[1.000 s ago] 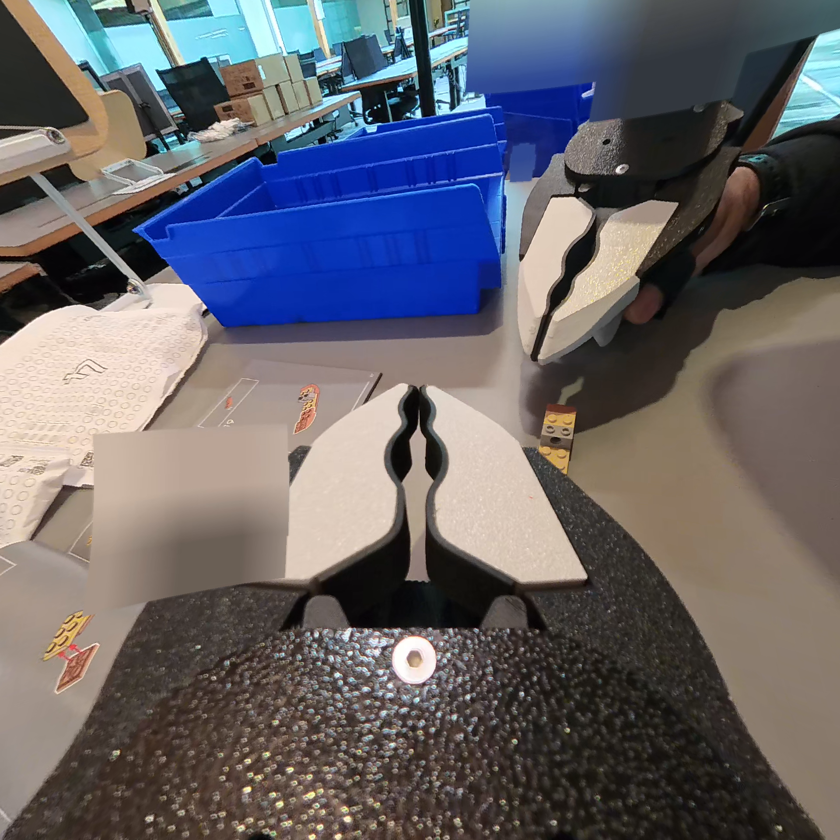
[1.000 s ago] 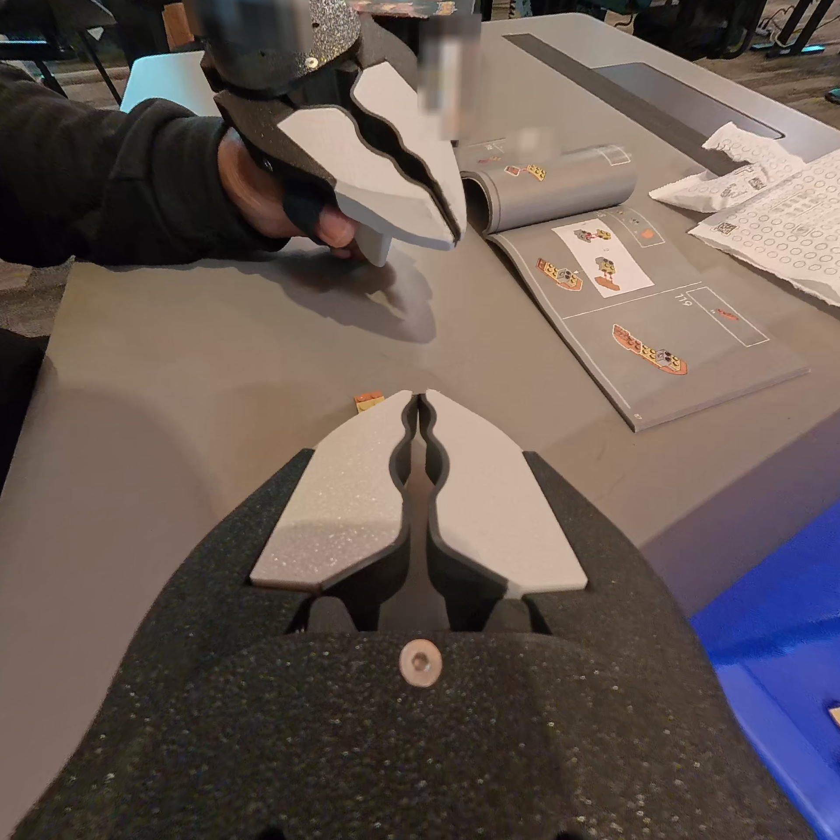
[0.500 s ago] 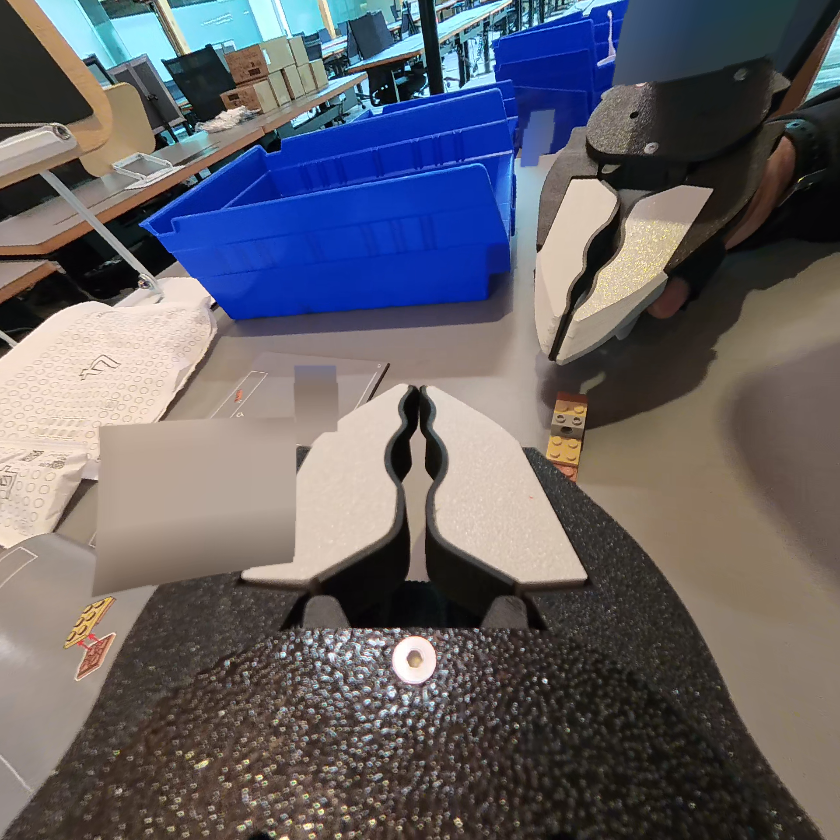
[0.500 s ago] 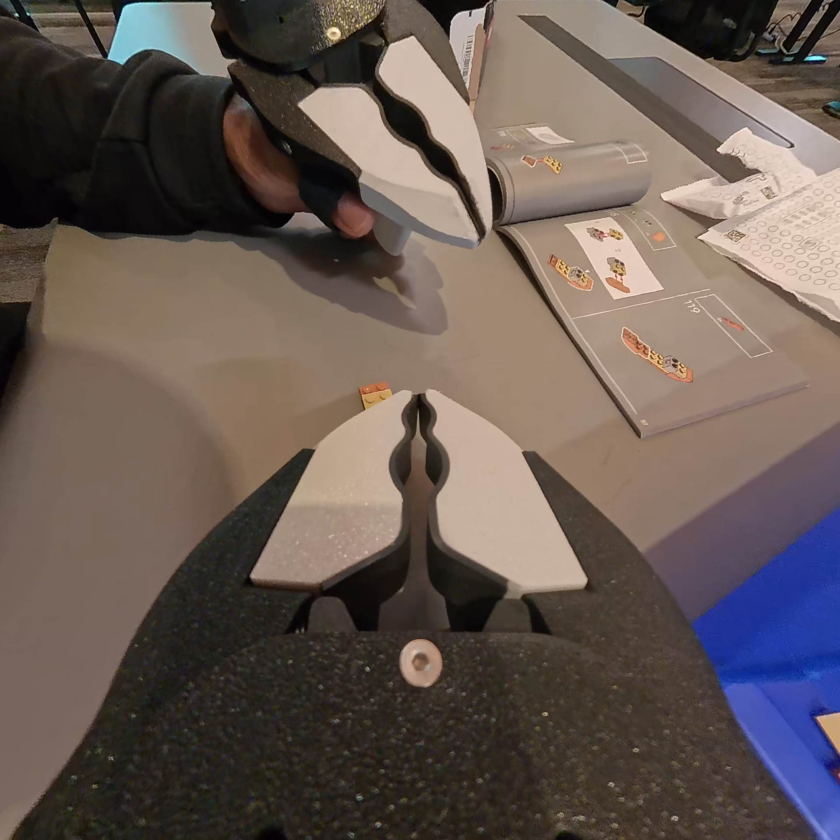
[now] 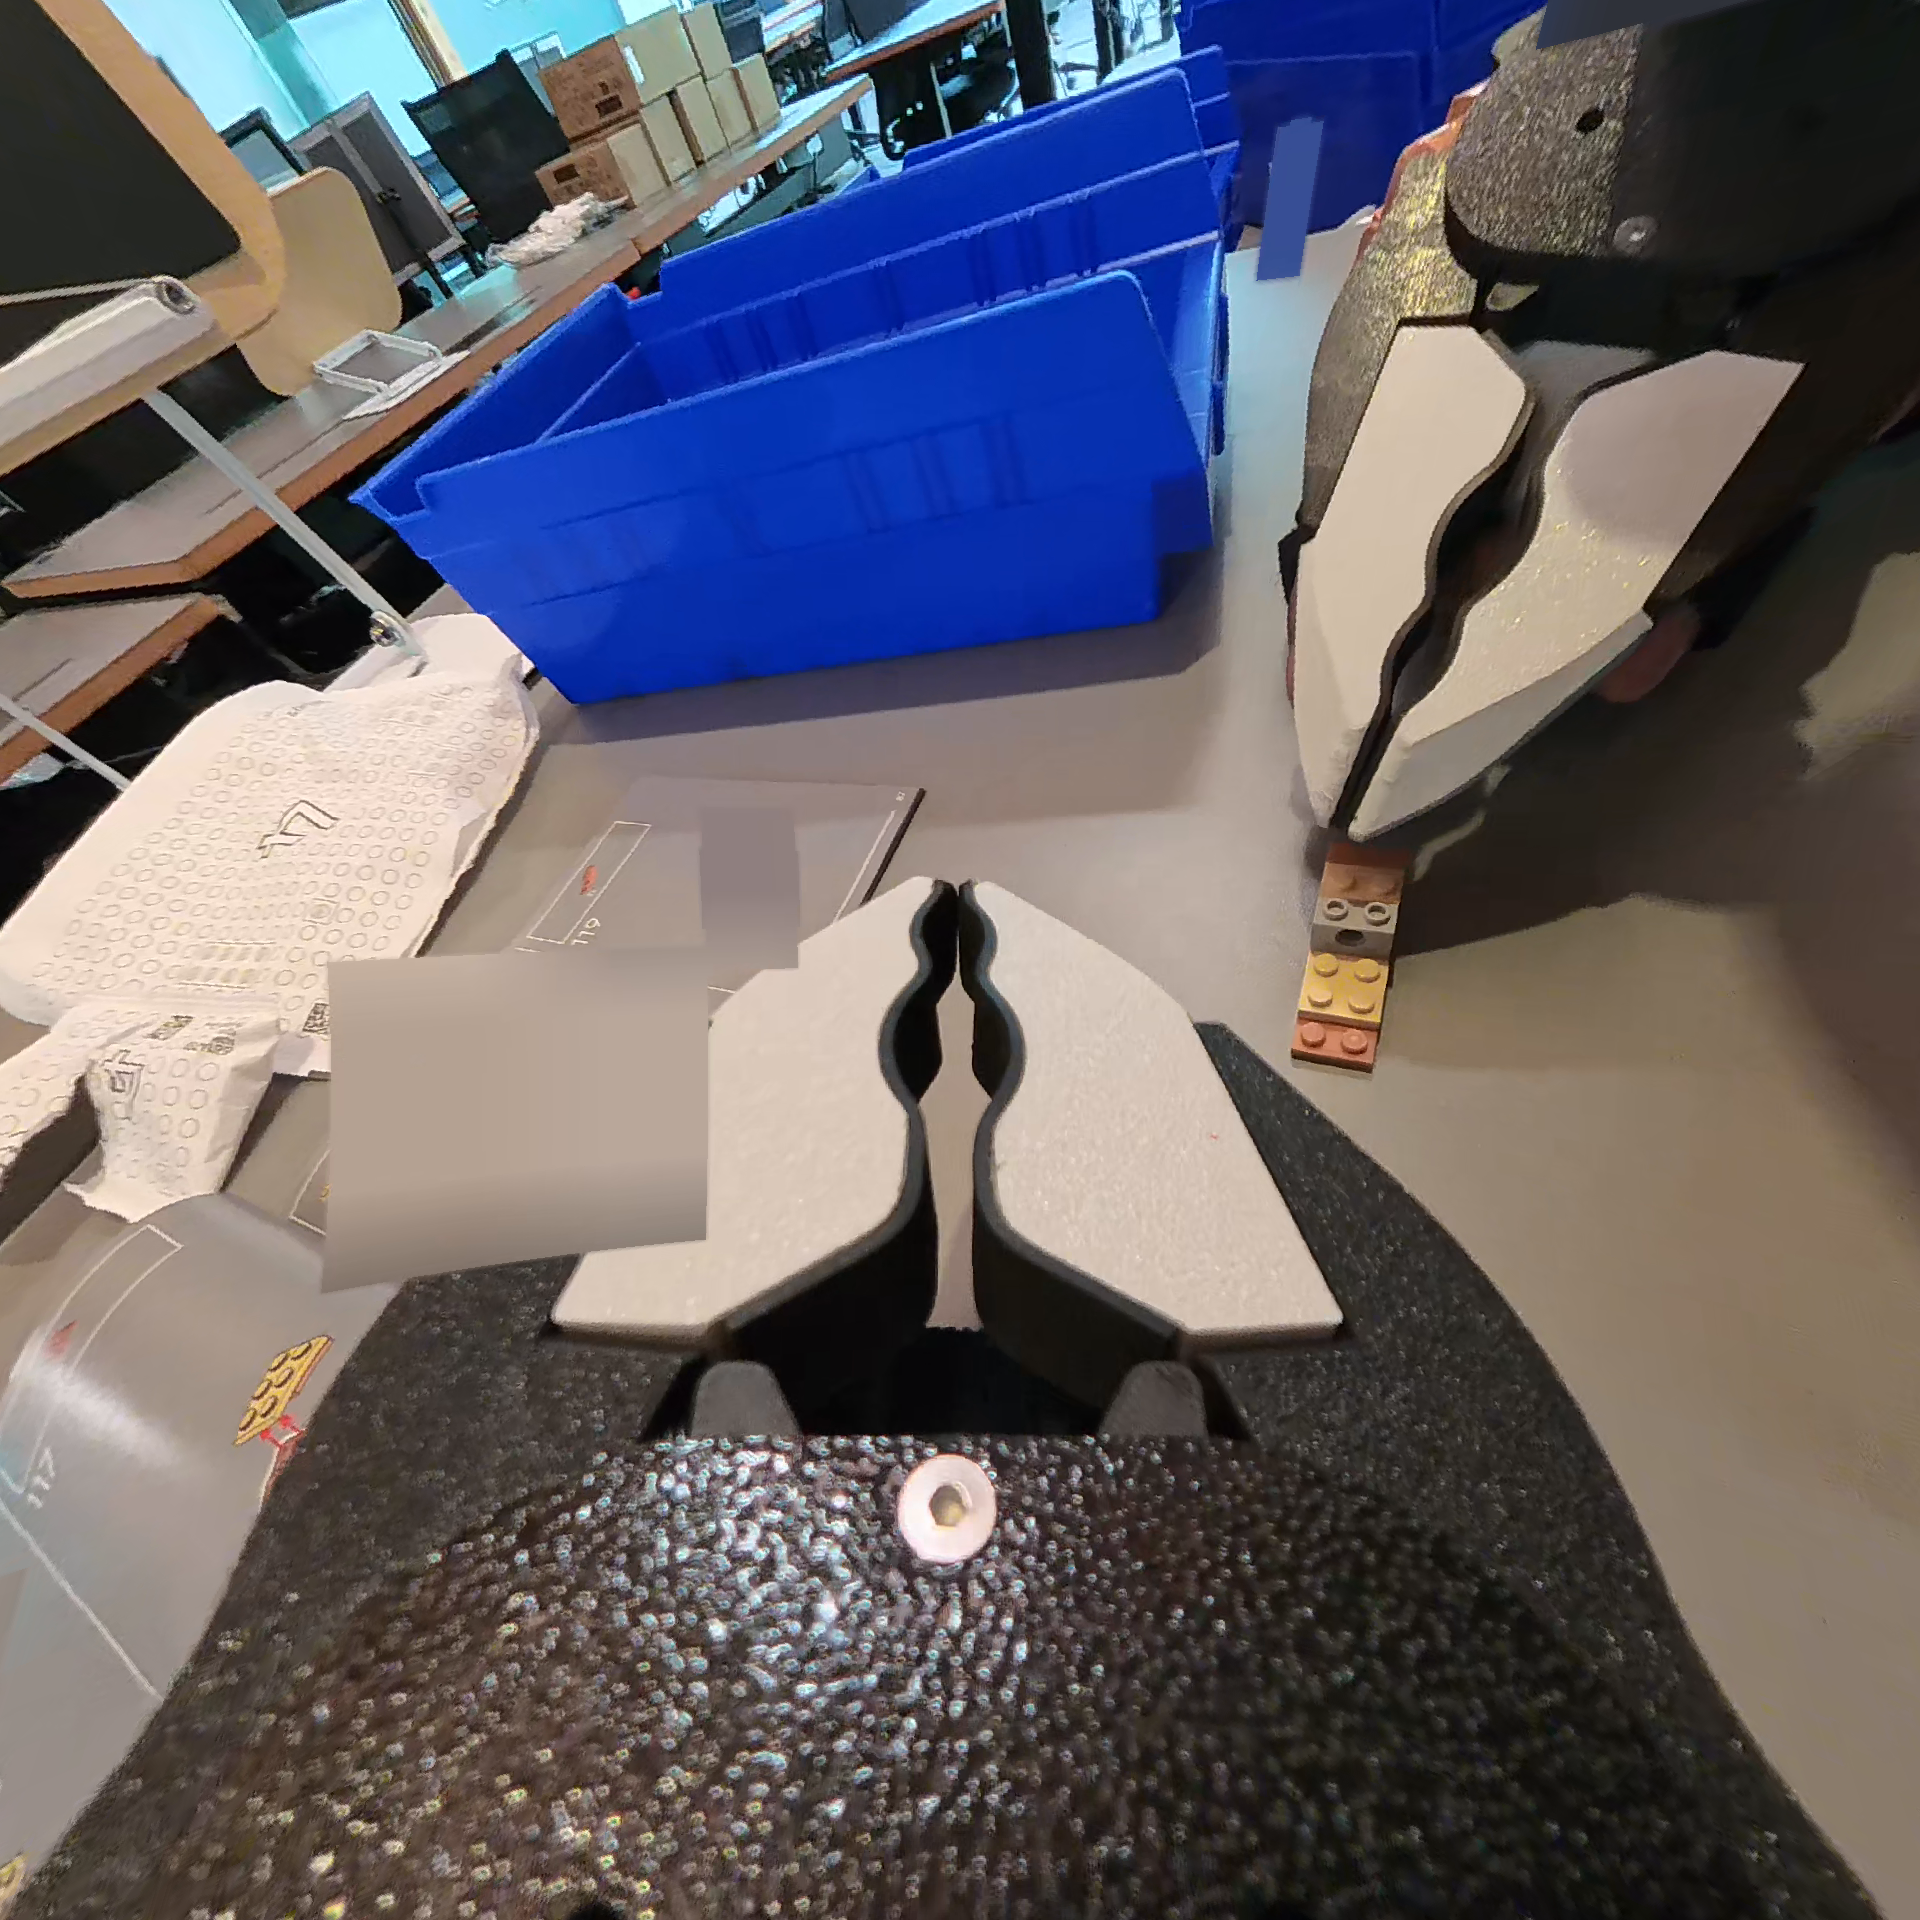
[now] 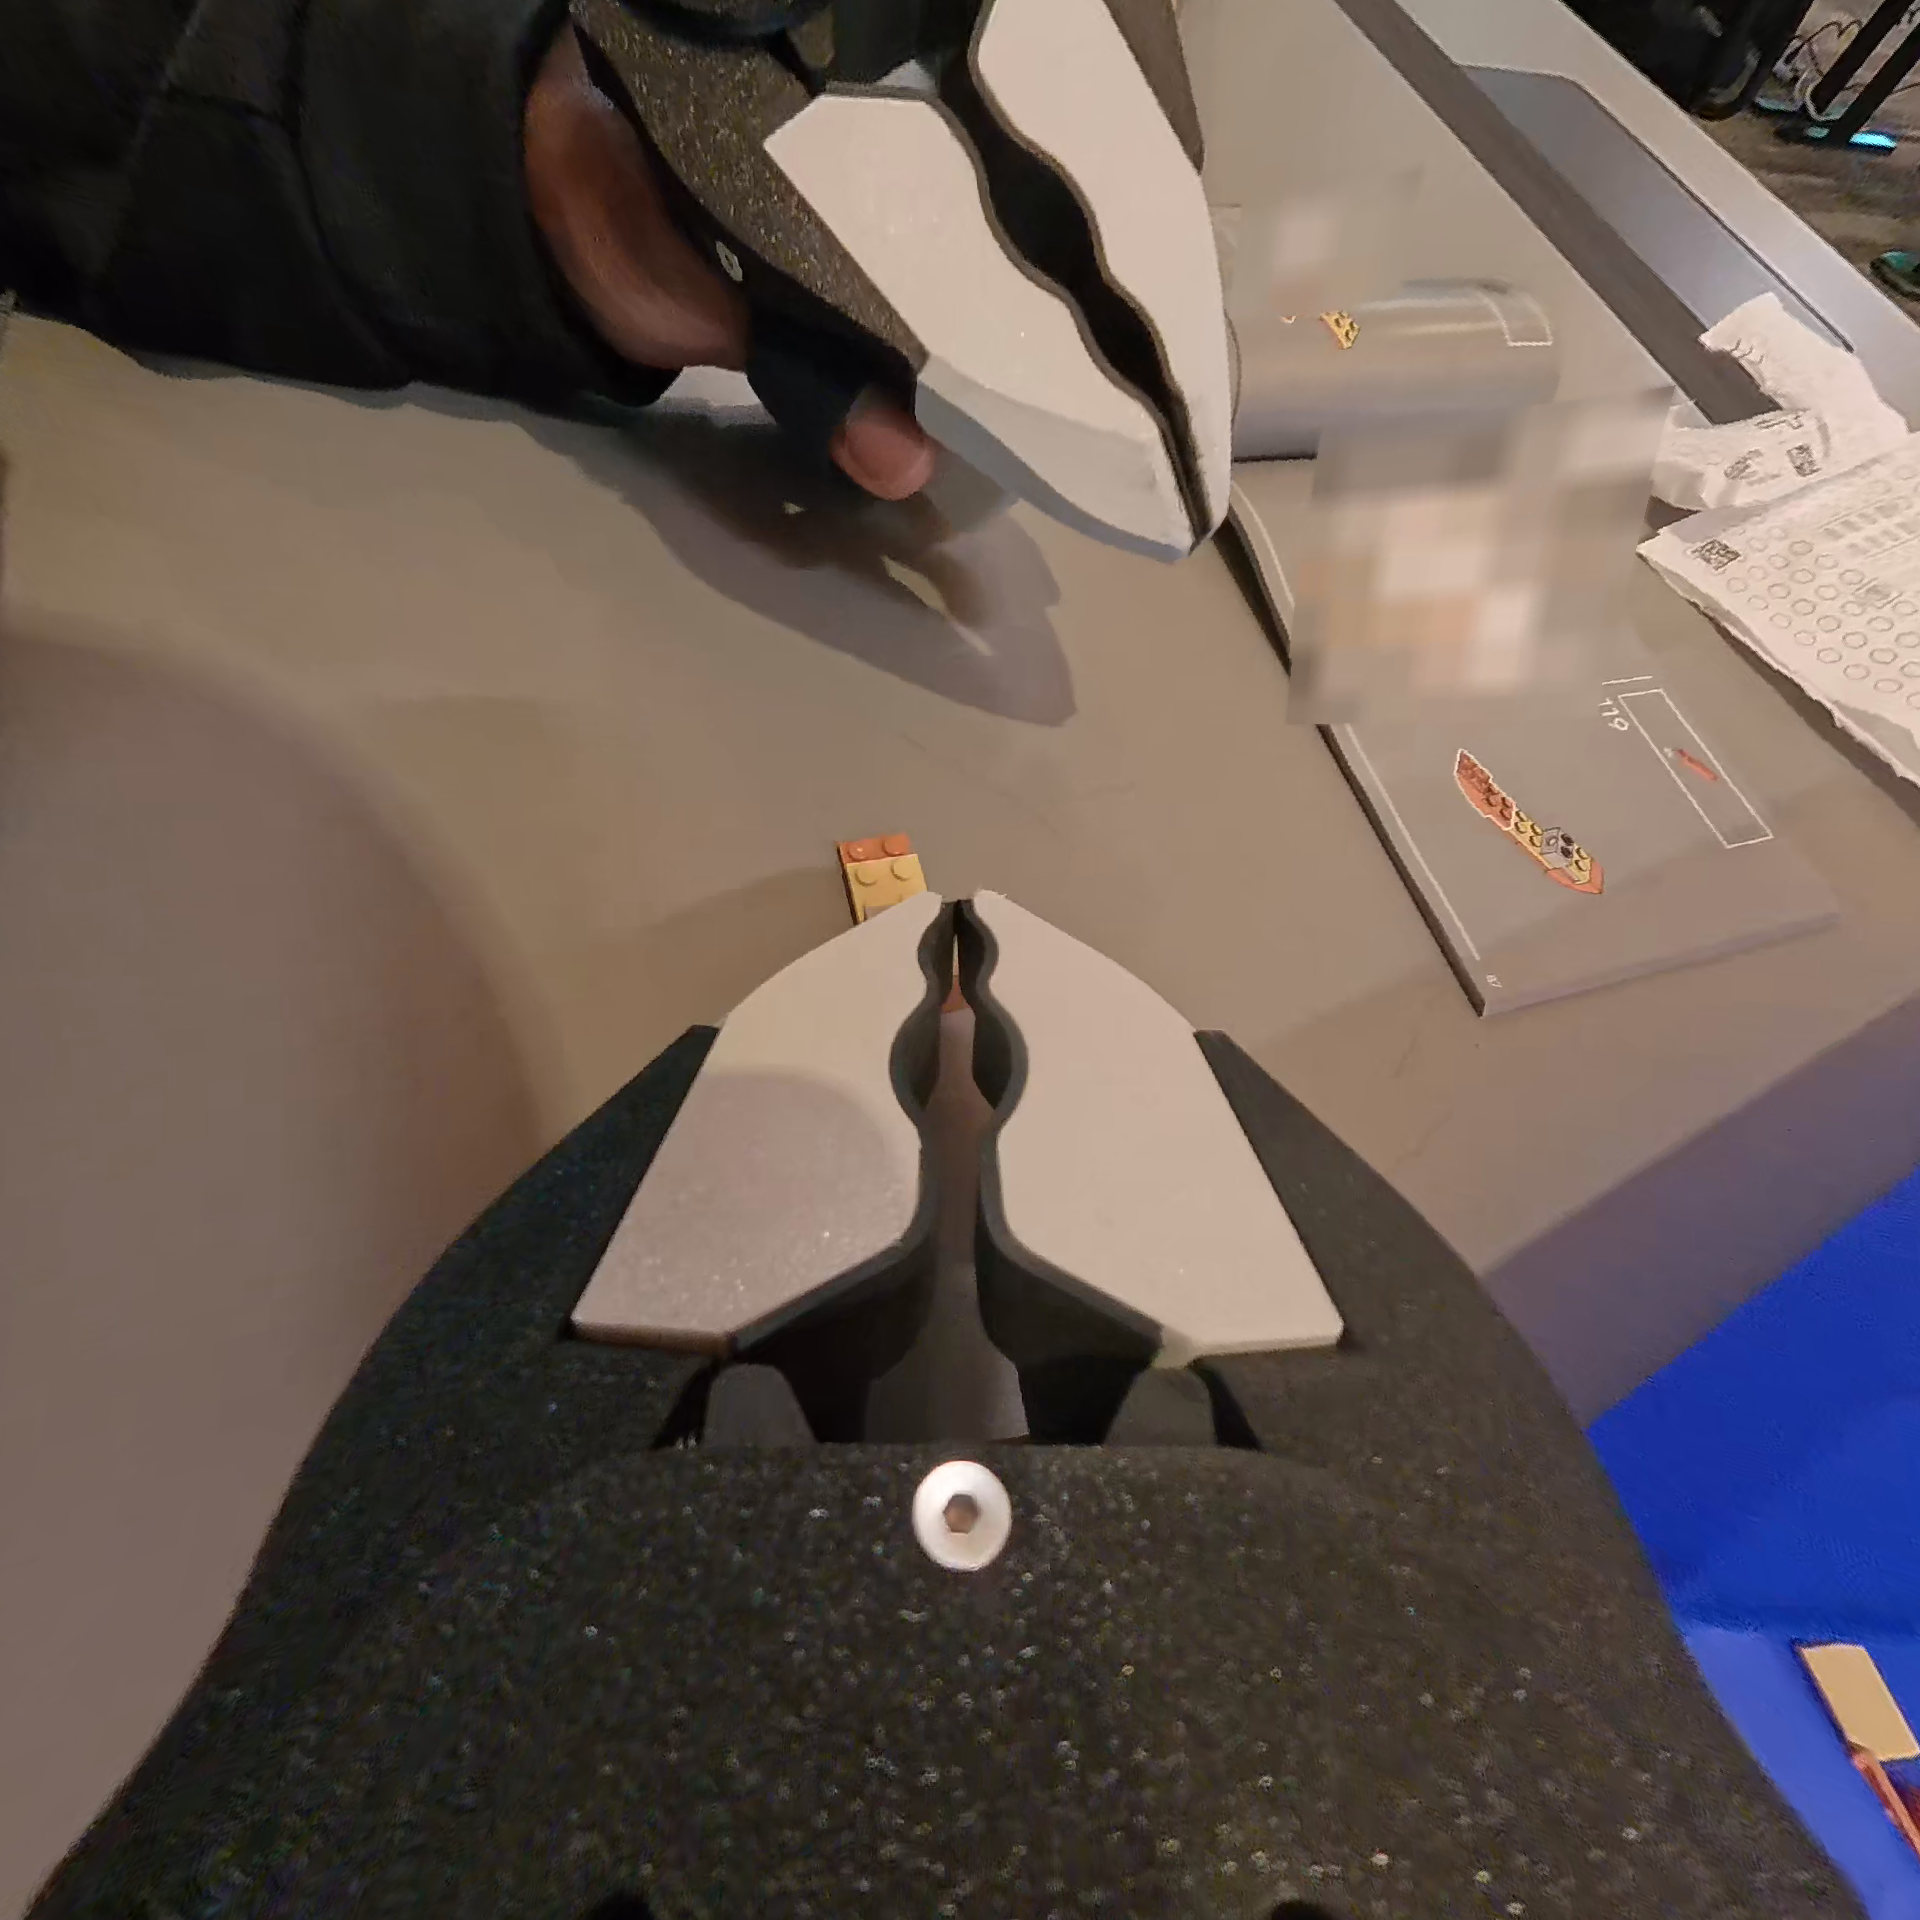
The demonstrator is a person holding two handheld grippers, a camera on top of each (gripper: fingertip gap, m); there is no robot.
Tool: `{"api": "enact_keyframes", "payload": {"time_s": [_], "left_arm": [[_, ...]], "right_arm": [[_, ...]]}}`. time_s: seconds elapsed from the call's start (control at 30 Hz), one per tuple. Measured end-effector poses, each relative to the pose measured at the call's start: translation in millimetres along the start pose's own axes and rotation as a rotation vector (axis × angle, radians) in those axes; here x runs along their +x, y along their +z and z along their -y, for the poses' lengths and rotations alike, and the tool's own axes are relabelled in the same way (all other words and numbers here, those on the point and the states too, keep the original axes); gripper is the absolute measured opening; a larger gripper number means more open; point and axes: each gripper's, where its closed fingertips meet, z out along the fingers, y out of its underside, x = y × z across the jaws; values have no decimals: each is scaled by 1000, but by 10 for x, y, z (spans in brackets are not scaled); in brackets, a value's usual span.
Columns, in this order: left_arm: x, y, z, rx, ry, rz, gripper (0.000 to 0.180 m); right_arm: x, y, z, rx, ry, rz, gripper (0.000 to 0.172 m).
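A small brick assembly, a brown plate with tan and grey bricks on it, lies on the grey table. My right gripper is shut and empty, with its tips right at the far brown end of the assembly. I cannot tell whether they touch it. In the right wrist view the assembly shows just left of the right gripper's closed tips. My left gripper is shut and empty, above the table to the left of the assembly. It also shows in the right wrist view, held in a gloved hand.
Blue bins stand at the back of the table. An open instruction booklet and white paper bags lie beside the left gripper. Another blue bin with a tan piece is under the right gripper's side. Tip to tip, the grippers are about 8 centimetres apart.
The right gripper has come down and forward until its tips reach the far end of the brick assembly. The left gripper has moved closer to it. Both stayed shut.
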Motion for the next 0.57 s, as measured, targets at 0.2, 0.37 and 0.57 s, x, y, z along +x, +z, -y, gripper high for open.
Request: {"api": "enact_keyframes", "payload": {"time_s": [0.2, 0.37, 0.57], "left_arm": [[7, 23, -54, -37, 58, 22, 0], [-5, 22, -55, -37, 60, 30, 0], [-20, 22, -73, -46, 73, 42, 0]], "right_arm": [[-9, 8, -8, -7, -4, 4, 0], [-10, 15, -17, -14, -7, 4, 0], [-20, 24, -25, -21, -18, 4, 0]]}}
